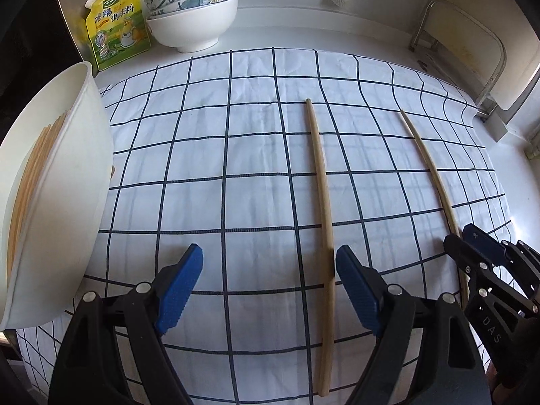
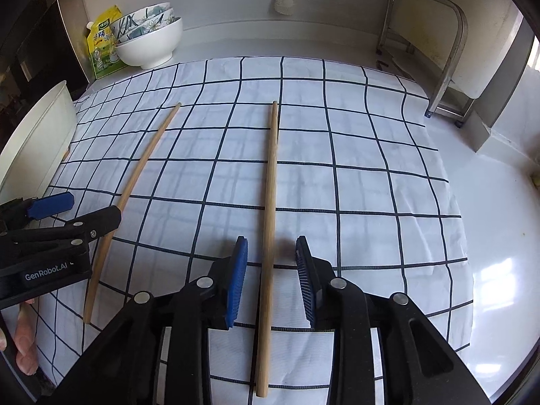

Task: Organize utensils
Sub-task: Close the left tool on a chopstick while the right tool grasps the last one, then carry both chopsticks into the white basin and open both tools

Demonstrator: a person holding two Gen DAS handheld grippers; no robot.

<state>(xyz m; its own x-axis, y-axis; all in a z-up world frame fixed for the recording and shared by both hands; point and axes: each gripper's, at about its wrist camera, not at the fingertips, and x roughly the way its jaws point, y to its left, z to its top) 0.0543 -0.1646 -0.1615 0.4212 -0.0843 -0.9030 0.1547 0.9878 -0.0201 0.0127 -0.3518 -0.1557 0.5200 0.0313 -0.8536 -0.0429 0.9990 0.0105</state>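
Straddling the right chopstick [image 2: 268, 236] with pads parted and not pressing, the right gripper [image 2: 271, 278] could roll it off line if one pad lands first; the wide-open left gripper [image 1: 268, 288] holds nothing, the left chopstick [image 1: 322, 202] just inside its right finger. Two loose chopsticks lie on the checked cloth [image 1: 202, 168], more in the white holder [image 1: 67, 185] at nine o'clock, three stacked bowls [image 1: 194, 10] at eleven.

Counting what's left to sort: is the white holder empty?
No. The white holder already has several chopsticks inside, visible through its opening.
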